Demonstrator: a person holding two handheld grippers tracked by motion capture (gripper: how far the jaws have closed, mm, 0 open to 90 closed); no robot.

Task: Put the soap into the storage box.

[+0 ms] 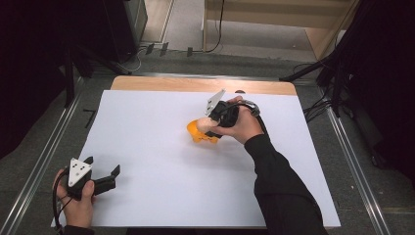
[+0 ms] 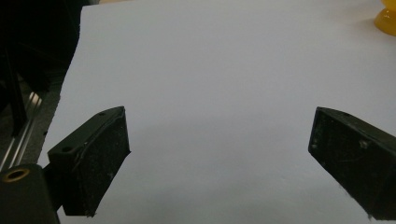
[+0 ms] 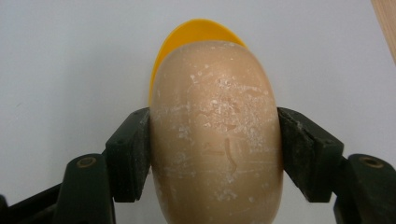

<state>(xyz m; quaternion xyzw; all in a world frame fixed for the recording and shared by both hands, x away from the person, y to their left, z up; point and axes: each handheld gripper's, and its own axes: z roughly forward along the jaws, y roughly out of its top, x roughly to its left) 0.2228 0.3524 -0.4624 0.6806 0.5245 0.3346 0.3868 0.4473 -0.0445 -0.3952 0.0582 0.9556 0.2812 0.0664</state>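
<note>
A tan, oval bar of soap [image 3: 217, 135] with a whitish, scuffed surface is pinched between the two black jaws of my right gripper [image 3: 215, 154], which is shut on it. Behind the soap shows a yellow dish [image 3: 198, 35]. From above, the right gripper [image 1: 211, 128] holds the soap [image 1: 202, 123] right over the yellow dish [image 1: 195, 132] near the middle of the white sheet. My left gripper [image 1: 103, 171] rests at the sheet's near left corner, its jaws open and nothing between them [image 2: 219, 154]. The dish's edge [image 2: 386, 19] peeks in at the top right there.
A large white sheet [image 1: 161, 166] covers the table, with a strip of bare wood [image 1: 195, 84] along the far edge. Metal rails [image 1: 44, 156] run along both sides. Dark stands and cables [image 1: 337, 73] crowd the floor beyond the table.
</note>
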